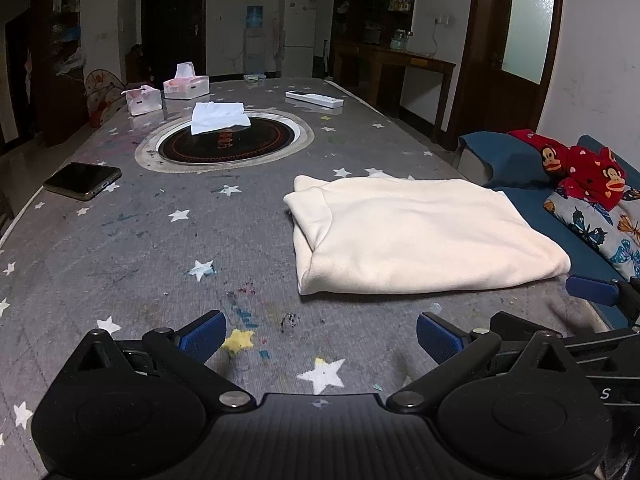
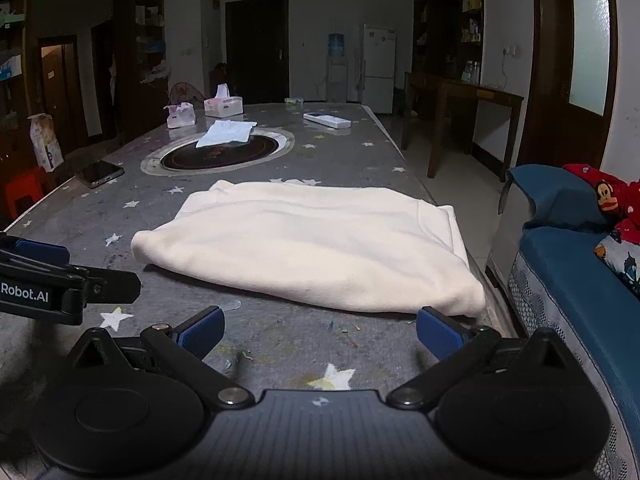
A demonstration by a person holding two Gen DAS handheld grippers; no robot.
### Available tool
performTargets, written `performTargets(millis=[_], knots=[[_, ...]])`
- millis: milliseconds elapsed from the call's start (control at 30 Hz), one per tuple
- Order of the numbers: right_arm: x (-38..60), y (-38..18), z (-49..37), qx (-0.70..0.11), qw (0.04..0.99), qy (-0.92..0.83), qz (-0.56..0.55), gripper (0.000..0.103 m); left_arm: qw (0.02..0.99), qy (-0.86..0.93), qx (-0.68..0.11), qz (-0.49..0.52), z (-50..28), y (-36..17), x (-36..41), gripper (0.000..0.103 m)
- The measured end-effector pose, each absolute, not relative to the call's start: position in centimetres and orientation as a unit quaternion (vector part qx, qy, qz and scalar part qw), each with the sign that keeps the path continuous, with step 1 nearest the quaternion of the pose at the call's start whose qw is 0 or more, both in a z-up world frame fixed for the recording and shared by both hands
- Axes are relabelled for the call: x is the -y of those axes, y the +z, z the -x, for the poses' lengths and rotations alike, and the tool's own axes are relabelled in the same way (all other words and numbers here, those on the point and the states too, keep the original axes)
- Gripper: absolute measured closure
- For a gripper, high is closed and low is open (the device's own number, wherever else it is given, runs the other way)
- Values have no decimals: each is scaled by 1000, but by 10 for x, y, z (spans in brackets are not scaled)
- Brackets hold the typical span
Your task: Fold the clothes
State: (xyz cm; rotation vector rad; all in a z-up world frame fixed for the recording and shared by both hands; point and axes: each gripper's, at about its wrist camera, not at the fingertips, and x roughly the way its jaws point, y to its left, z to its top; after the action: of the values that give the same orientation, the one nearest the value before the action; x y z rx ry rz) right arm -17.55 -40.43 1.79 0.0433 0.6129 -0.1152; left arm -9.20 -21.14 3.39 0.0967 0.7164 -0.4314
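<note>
A cream garment point(image 1: 420, 236) lies folded flat on the grey star-patterned worktop point(image 1: 160, 248), near its right edge. The left gripper point(image 1: 320, 332) and right gripper point(image 2: 320, 330) hover just short of it, fingers spread wide, holding nothing.

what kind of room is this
Most likely a home living or dining room: a long table with a built-in hotpot burner, a white fridge beside a water dispenser, and a sofa with cushions.
</note>
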Motion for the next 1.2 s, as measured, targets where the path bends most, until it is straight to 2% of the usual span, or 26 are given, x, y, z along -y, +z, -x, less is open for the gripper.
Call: performTargets(millis=[1200], knots=[[398, 18, 219, -265, 960, -84, -31, 0, 919, -204, -332, -57, 128, 38, 211, 0]])
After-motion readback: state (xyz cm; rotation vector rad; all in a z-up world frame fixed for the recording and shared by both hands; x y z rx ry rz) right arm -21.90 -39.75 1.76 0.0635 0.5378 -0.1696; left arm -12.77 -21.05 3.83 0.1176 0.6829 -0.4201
